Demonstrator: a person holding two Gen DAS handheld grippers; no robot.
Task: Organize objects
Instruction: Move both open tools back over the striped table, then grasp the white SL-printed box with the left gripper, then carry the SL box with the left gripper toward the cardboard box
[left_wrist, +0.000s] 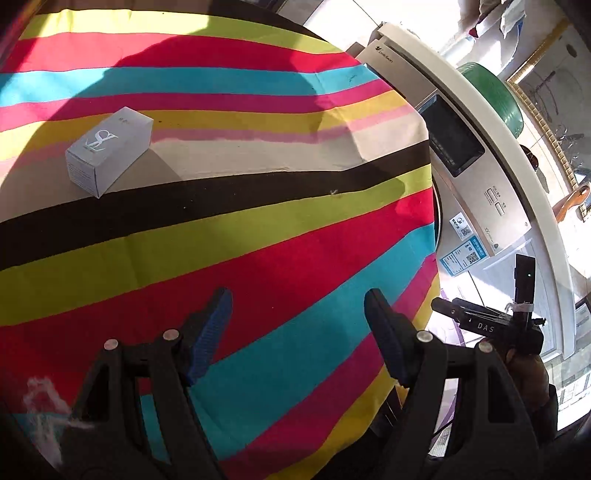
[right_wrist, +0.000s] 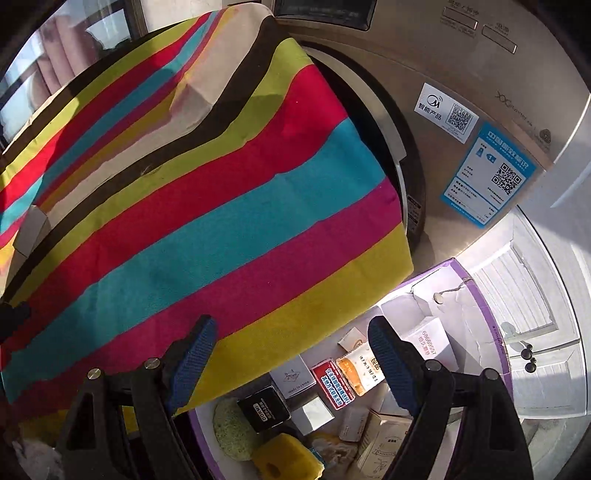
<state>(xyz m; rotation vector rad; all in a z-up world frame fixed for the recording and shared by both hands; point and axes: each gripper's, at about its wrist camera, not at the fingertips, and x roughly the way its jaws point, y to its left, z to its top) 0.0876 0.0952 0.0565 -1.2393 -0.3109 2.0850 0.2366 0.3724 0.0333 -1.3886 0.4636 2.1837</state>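
Left wrist view: my left gripper (left_wrist: 297, 314) hangs wide apart, empty, over the striped bench (left_wrist: 258, 229); one white carton (left_wrist: 109, 149) lies at ten o'clock, unsorted. My right gripper (right_wrist: 290, 347), likewise spread and empty, overhangs the purple box (right_wrist: 487, 314) of sorted items at five o'clock

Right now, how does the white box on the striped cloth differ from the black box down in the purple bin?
The white box is long and pale with a silver logo; the black box is squat and dark with white lettering. The white box lies alone on the striped cloth; the black box sits crowded among other packages and sponges in the purple bin. Neither is held by a tool.
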